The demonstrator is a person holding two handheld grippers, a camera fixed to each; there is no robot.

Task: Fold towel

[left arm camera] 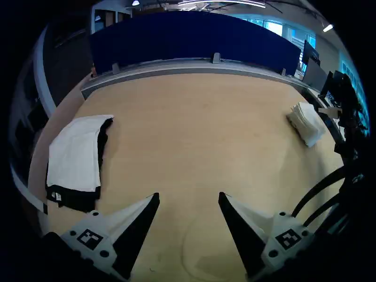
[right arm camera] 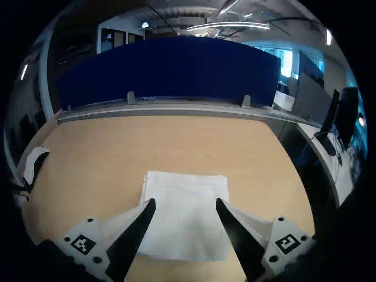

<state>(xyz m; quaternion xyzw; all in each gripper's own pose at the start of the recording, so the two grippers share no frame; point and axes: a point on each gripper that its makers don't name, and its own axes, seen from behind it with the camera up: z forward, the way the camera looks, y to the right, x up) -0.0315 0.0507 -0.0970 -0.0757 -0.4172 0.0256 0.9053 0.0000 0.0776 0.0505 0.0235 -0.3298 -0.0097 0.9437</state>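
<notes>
Now, left gripper view
Left gripper: the left gripper hangs over bare wood, its two fingers spread wide with nothing between them.
Table: a pale wooden table stretches ahead to a blue divider along its far edge.
Towel: the folded white towel lies far off to the right, near the table's edge and well apart from these fingers.
Stack: a white-and-black stack of cloth sits on the left side of the table, white piece on top, dark one under it.
Right margin: dark gear and cables crowd the edge; I cannot tell what they are.

Right gripper view
Right gripper: the right gripper is poised over the folded white towel, fingers wide apart and pinching nothing; whether the tips touch the cloth I cannot tell.
Towel: it lies flat on the table's near half, between and beneath the fingers.
Stack: at the far left edge.
Monitor: a dark monitor stands off to the right.
</notes>
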